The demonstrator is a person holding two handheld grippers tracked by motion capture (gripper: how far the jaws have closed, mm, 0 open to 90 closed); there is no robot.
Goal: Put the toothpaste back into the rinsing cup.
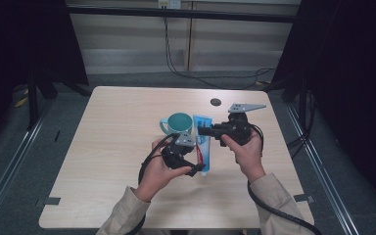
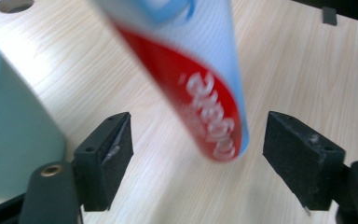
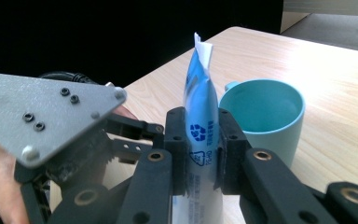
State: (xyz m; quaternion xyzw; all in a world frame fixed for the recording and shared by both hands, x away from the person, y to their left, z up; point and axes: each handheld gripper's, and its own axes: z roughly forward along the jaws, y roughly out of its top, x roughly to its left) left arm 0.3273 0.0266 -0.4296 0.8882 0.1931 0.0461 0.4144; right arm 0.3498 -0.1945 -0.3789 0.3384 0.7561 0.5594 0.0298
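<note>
Two grippers share one thing here. My right gripper (image 3: pixel 201 154) is clamped on the flat crimped end of the blue, white and red toothpaste tube (image 1: pixel 203 144). My left gripper (image 2: pixel 196 158) stands wide, its pads either side of the tube's rounded red end, touching neither. At frame centre the tube sits just right of the teal ceramic mug (image 1: pixel 177 125) on the pale wooden surface (image 1: pixel 112 127). I'd hold the right steady, centre the left, then close slowly, clear of the mug.

Pale wood table (image 1: pixel 112 161) with 1 dark round hole (image 1: pixel 216 102); cables (image 1: pixel 200 73) on the floor behind
</note>
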